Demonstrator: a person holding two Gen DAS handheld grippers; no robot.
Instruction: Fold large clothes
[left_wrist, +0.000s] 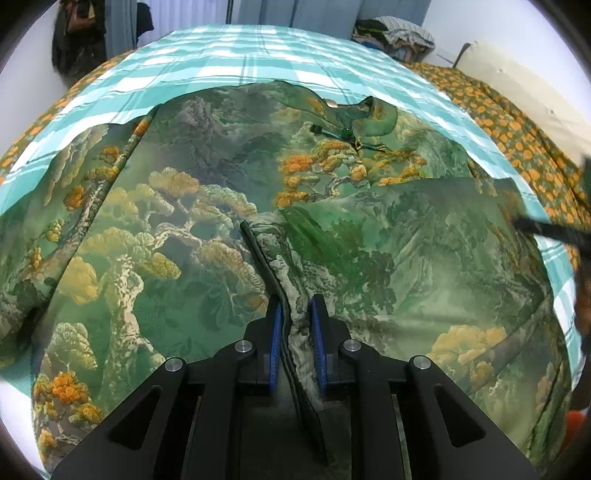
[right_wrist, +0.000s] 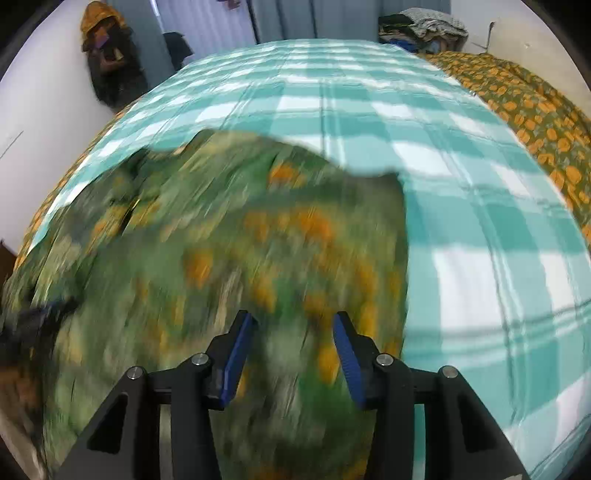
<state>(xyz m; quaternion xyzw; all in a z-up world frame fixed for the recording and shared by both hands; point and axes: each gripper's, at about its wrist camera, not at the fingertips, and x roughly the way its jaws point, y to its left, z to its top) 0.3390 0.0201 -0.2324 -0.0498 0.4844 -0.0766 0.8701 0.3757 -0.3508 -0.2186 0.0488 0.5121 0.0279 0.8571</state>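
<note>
1. Left wrist view: looks steeply down, close over the green printed garment (left_wrist: 207, 229).
2. Right wrist view: similar downward angle, blurred.
3. Shared: garment, checked bedsheet (right_wrist: 369, 96).

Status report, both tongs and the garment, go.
Left tongs pinching the garment's dark-trimmed edge. Right tongs open, nothing gripped, above blurred garment. Garment spread on checked bedsheet. Nothing in the way.
</note>
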